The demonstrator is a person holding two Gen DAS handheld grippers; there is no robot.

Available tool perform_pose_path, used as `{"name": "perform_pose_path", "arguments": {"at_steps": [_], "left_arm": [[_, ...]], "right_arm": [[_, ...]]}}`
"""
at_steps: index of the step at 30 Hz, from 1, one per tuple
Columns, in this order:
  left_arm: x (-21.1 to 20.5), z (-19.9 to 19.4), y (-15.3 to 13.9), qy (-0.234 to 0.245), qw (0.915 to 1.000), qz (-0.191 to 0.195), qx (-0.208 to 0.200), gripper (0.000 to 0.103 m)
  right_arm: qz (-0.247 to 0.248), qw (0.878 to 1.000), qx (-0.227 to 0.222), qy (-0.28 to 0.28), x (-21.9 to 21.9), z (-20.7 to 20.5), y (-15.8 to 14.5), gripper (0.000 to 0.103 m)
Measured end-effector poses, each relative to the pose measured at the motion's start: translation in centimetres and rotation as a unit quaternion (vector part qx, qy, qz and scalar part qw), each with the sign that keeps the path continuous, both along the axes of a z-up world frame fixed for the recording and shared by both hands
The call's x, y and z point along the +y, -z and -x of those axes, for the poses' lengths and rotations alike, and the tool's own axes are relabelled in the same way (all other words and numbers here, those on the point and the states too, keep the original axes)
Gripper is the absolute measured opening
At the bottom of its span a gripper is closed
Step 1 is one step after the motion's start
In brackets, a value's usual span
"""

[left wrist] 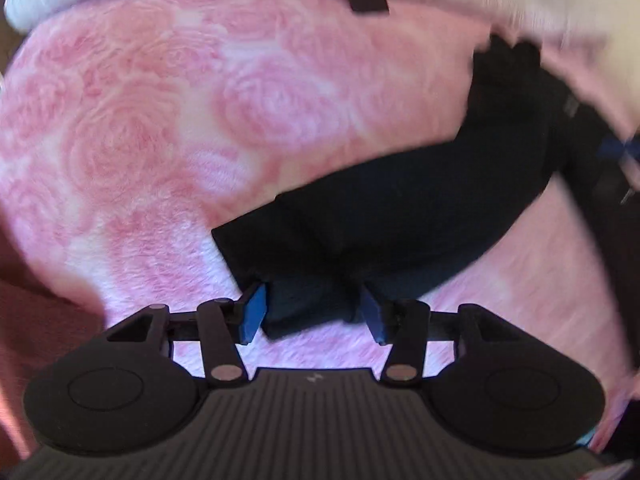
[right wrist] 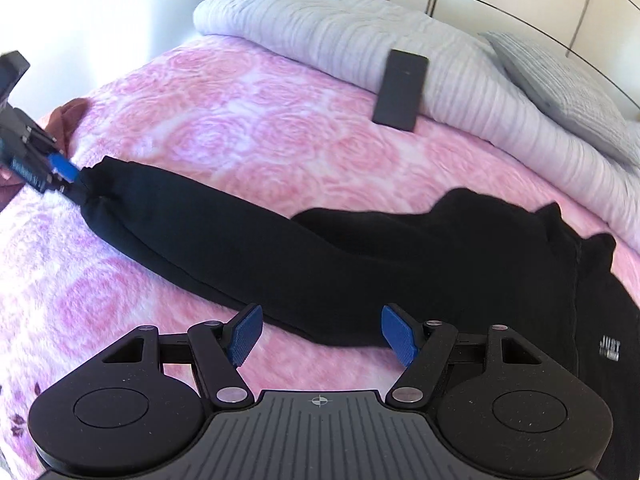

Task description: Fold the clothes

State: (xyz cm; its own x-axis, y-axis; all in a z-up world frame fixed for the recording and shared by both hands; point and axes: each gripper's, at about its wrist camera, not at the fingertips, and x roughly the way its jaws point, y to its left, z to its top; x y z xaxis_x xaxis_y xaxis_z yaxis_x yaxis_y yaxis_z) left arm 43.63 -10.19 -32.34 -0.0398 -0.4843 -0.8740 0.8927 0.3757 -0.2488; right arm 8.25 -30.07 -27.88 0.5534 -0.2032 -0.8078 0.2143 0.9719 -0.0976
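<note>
A black sweatshirt [right wrist: 460, 280] lies on the pink rose-patterned bedspread [right wrist: 240, 120], its body to the right with small white lettering. One long sleeve [right wrist: 200, 240] is stretched out to the left. My left gripper [left wrist: 314, 314] is shut on the cuff [left wrist: 308, 304], which fills the gap between the blue pads. The right wrist view shows that gripper [right wrist: 60, 168] at the far left, pinching the bunched sleeve end. My right gripper [right wrist: 322, 334] stands open over the sleeve near the shoulder, its blue pads wide apart and pressing on nothing. Blurred blue at the left wrist view's right edge is the right gripper [left wrist: 616, 148].
A folded white ribbed quilt [right wrist: 340, 28] lies along the head of the bed, with a flat black rectangular object [right wrist: 400, 88] leaning on it. A grey pillow [right wrist: 560, 88] sits behind. Reddish cloth [right wrist: 64, 120] hangs at the bed's left edge. Wardrobe doors stand beyond.
</note>
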Motion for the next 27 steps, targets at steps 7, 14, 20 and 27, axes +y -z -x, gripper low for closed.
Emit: {"name": "perform_pose_path", "arguments": {"at_steps": [7,14,20,27], "left_arm": [[-1.3,-3.5,1.6,-0.007,0.995,0.034,0.094,0.003],[5.5,3.1,-4.3,0.088,0.9862,0.114,-0.082,0.003],[8.6,9.7,-0.9,0.158,0.9799,0.029,-0.118,0.003],[9.1,8.8,0.7,0.111,0.9903,0.002,-0.084,0.005]], "right_arm": [[-0.017,0.999,0.035,0.036,0.7,-1.0,1.1,0.07],[-0.08,0.99,0.088,0.07,0.2,-2.0,4.2,0.07],[-0.104,0.986,0.106,0.08,0.6,-2.5,6.4,0.07],[-0.109,0.986,0.108,0.068,1.2,-2.6,6.7,0.07]]}}
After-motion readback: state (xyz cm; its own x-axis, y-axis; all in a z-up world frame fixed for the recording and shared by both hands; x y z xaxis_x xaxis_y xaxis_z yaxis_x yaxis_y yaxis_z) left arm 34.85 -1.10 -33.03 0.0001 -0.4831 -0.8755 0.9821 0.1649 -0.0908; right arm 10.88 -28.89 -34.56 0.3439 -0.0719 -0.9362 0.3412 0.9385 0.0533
